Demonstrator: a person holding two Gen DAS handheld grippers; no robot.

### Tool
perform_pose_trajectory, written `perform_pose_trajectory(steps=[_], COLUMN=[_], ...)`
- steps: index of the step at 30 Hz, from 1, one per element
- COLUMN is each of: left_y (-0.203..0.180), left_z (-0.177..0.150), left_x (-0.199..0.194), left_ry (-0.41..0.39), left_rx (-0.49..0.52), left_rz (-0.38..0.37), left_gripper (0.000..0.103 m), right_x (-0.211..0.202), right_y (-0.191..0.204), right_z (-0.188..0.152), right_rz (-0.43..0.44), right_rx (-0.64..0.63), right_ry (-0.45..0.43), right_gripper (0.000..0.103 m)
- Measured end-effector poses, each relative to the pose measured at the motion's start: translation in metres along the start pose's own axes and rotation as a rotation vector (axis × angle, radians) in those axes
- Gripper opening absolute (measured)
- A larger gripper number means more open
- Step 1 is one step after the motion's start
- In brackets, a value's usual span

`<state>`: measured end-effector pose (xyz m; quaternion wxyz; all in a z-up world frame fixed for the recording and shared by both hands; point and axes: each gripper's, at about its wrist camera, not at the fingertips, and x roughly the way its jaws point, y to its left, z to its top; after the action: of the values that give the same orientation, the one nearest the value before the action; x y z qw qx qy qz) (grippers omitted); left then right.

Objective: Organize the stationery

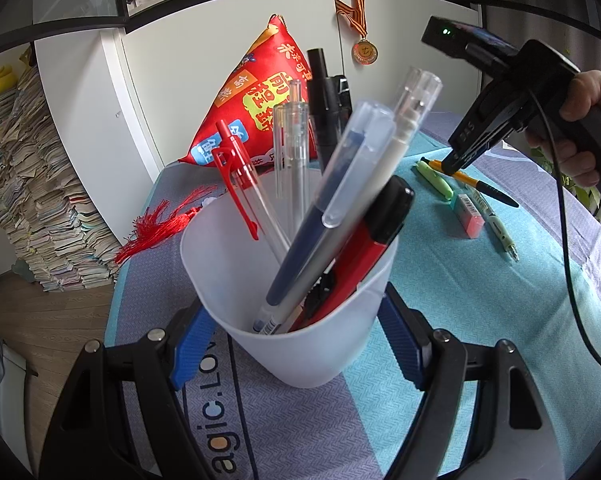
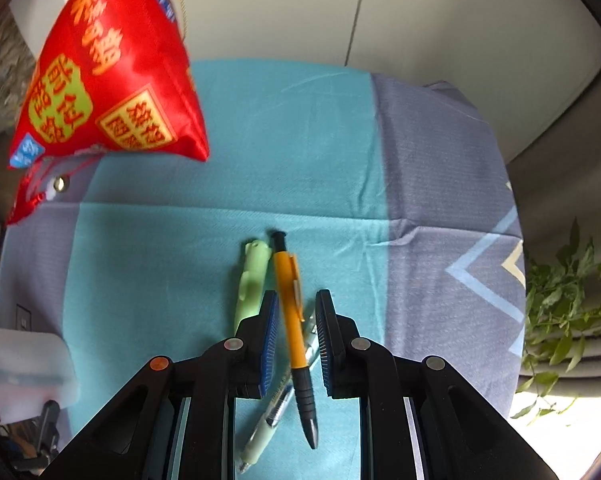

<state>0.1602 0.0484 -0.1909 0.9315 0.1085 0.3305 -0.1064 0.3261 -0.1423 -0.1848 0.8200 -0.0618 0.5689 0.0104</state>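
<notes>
My left gripper (image 1: 296, 340) is shut on a frosted white cup (image 1: 292, 352), its blue pads (image 1: 192, 344) pressing both sides. Several pens stand in the cup, among them a red one (image 1: 240, 188) and a dark blue one (image 1: 332, 204). In the right wrist view, an orange pen with a black grip (image 2: 290, 312) lies on the cloth between the jaws of my right gripper (image 2: 297, 300), which stand slightly apart with a gap on each side of it. A green highlighter (image 2: 252, 276) lies to its left and a pale green pen (image 2: 268, 420) under it. In the left wrist view, my right gripper (image 1: 450, 166) points down at the orange pen (image 1: 460, 176).
A pink eraser (image 1: 470, 212) lies beside the loose pens. A red pyramid pouch (image 1: 256, 100) with a tassel stands at the back of the teal and grey cloth (image 2: 220, 200). A white cabinet with a medal (image 1: 365, 52) is behind, book stacks (image 1: 32, 184) are at left, and a plant (image 2: 560, 312) is at right.
</notes>
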Motion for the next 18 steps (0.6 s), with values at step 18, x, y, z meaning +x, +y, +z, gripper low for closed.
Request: perform_pose_trajectory(steps=[18], left_y=[-0.001], left_z=[0.000], left_x=[0.000], left_ry=[0.001], left_rx=[0.000], left_rz=[-0.001], left_gripper=[0.078], right_x=[0.019], right_y=[0.007], right_z=[0.020], right_rz=[-0.015], right_rx=[0.018], right_ry=[0.025], right_gripper=[0.014])
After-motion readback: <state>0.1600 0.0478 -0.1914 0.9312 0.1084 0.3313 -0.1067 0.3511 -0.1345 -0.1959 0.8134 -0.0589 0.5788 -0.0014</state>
